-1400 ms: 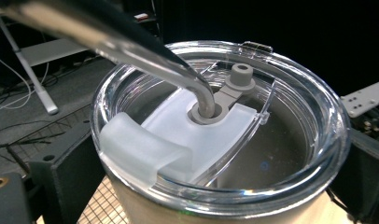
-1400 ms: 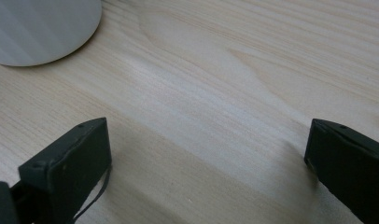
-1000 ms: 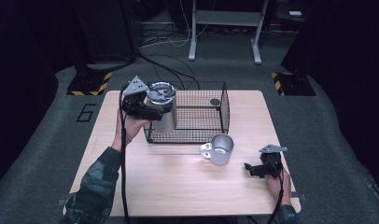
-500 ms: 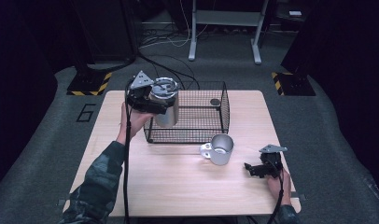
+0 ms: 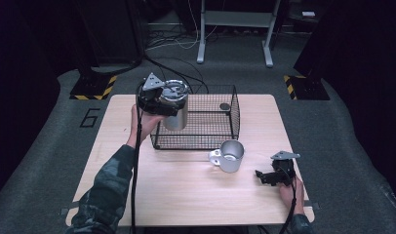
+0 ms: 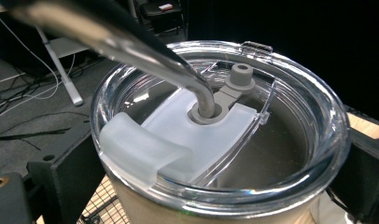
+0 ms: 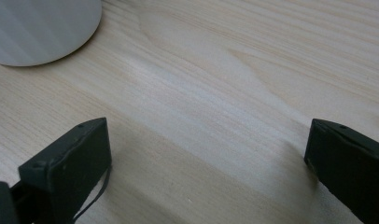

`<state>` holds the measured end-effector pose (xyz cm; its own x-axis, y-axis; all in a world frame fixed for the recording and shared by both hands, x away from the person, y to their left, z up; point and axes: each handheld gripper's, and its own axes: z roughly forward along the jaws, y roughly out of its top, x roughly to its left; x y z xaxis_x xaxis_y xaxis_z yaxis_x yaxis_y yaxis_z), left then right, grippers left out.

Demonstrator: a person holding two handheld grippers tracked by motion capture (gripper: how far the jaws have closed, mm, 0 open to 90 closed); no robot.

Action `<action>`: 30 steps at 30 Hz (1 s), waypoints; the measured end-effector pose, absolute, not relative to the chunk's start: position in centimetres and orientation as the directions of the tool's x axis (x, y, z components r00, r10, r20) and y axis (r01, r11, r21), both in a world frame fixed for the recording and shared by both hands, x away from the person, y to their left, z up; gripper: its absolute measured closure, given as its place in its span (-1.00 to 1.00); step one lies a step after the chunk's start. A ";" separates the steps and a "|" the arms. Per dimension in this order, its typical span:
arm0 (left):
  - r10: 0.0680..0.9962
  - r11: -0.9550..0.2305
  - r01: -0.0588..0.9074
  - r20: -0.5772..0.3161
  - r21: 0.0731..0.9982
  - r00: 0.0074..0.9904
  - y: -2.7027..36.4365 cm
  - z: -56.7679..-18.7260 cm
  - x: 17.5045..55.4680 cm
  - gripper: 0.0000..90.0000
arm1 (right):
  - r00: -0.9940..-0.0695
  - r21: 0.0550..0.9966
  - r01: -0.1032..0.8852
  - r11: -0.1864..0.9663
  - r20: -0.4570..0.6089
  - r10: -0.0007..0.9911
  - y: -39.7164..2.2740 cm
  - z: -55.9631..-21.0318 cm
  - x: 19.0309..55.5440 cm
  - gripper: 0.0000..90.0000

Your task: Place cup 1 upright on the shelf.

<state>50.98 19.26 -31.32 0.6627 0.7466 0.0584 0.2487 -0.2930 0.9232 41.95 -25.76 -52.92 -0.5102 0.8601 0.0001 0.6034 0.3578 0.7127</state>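
Note:
A steel tumbler (image 5: 176, 113) with a clear lid (image 6: 225, 135) and a bent metal straw (image 6: 131, 42) is held upright over the left end of a black wire basket (image 5: 210, 142). My left gripper (image 5: 161, 101) is shut on the tumbler just under its lid, and in the left gripper view the left gripper (image 6: 211, 191) has one jaw on either side of it. A silver mug (image 5: 229, 156) stands on the table in front of the basket. My right gripper (image 5: 264, 176) rests open on the wood to the right of the mug, and the right gripper (image 7: 206, 158) holds nothing.
A small dark round object (image 5: 225, 106) lies in the basket's far right corner. The wooden table (image 5: 186, 195) has bare room at its front and left. In the right gripper view the mug's base (image 7: 43, 28) is at the upper left. A grey carpet and desk legs lie beyond the table.
My left gripper has carried the tumbler slightly to the right, over the basket's left end. The right gripper and the mug have stayed in place.

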 end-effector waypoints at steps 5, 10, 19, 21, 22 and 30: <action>0.755 -0.300 0.255 0.065 0.919 0.653 19.1 -31.8 51.6 -0.92 | -0.509 0.713 0.604 0.356 0.001 0.860 -25.7 -52.9 42.0 -1.00; 0.765 -0.289 0.265 0.055 0.920 0.641 19.0 -32.3 52.0 -0.92 | -0.509 0.713 0.604 0.356 0.001 0.861 -25.7 -52.9 42.0 -1.00; 0.777 -0.299 0.292 0.054 0.909 0.627 18.5 -33.7 53.0 -0.92 | -0.510 0.713 0.604 0.357 0.001 0.860 -25.7 -52.9 42.0 -1.00; 0.782 -0.293 0.301 0.046 0.907 0.622 18.4 -34.1 53.3 -0.92 | -0.509 0.713 0.604 0.356 0.001 0.861 -25.7 -52.9 42.0 -1.00; 0.782 -0.291 0.305 0.042 0.907 0.622 18.3 -34.3 53.4 -0.92 | -0.509 0.713 0.604 0.356 0.002 0.861 -25.7 -52.9 41.9 -1.00; 0.794 -0.292 0.326 0.038 0.899 0.606 17.9 -35.6 54.3 -0.92 | -0.509 0.713 0.604 0.356 0.002 0.861 -25.7 -52.9 42.0 -1.00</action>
<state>54.25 17.91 -35.59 0.6062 0.7944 0.0383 0.3256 -0.2918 0.8994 41.95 -25.74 -52.93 -0.5089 0.8608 0.0017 0.6039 0.3556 0.7133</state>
